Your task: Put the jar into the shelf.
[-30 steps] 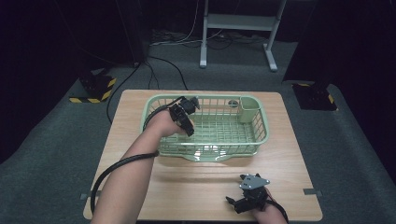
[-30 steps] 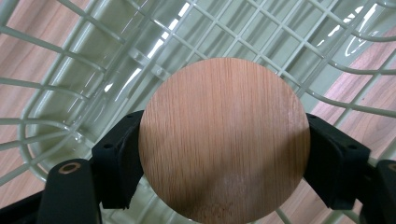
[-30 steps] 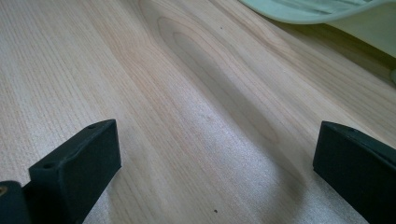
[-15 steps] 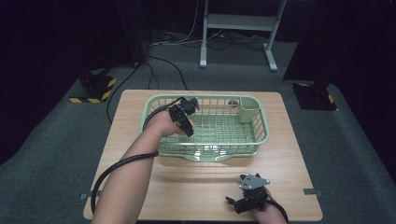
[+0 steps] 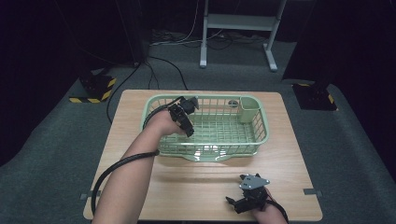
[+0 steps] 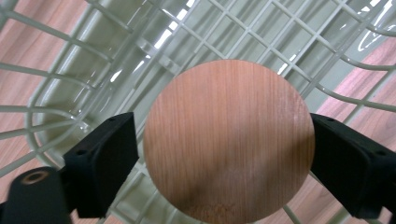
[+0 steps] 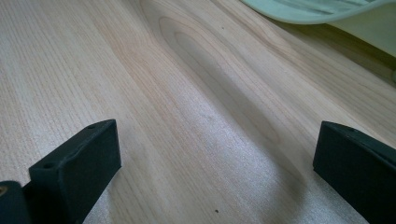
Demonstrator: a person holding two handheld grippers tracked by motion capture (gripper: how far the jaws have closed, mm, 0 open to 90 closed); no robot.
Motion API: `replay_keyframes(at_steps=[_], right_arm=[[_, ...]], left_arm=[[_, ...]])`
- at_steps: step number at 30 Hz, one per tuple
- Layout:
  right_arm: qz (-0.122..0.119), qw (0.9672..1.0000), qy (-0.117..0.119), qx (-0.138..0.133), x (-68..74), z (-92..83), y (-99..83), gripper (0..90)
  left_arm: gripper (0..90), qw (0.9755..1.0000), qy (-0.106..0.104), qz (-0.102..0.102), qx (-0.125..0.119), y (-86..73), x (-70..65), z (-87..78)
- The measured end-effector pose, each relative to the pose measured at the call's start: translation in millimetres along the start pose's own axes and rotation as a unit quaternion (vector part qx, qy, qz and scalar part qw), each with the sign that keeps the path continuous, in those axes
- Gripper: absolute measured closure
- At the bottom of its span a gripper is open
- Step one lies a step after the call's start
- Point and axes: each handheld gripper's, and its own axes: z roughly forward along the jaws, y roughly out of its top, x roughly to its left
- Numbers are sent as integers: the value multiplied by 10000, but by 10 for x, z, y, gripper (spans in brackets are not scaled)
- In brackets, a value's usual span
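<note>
Wooden disc (image 6: 228, 140): my left hand-held gripper (image 5: 183, 116) clamps it edge-to-edge inside the green basket (image 5: 259, 123), over the floor grid. My right hand-held gripper (image 5: 246, 199) rests spread apart on the desk (image 5: 196, 179), clear.

High view overlooks the table (image 5: 140, 182); gripper views sit close above it.

Grey carpet floor (image 5: 56, 154); white metal stand (image 5: 238, 28) behind table; yellow-black striped blocks (image 5: 95, 88) at left.

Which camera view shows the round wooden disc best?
The left gripper view: the wooden disc sits large between the left hand-held gripper jaws, over the green basket. In the high view the gripper hides it; the right gripper view faces the table.
</note>
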Motion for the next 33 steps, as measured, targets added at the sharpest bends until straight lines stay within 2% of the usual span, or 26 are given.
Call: replay_keyframes(at_steps=[5, 10, 15, 22, 33], right_arm=[[0, 10000, -4, -2, -1, 1, 0, 5], [2, 10000, 0, 4, -1, 2, 0, 5], [-4, 10000, 3, 25, 3, 4, 2, 5], [-3, 10000, -11, 28, 2, 3, 1, 5], [-8, 10000, -7, 52, 6, 7, 4, 5]], left_arm=[[43, 10000, -30, 25, -52, 9, -3, -30], [46, 9998, -7, 89, -149, 10, -19, -116], [45, 9998, 7, 67, -204, -13, -27, -207], [47, 9994, 27, 126, -325, -64, -63, -371], [46, 9989, -9, 159, -446, -158, -106, -530]])
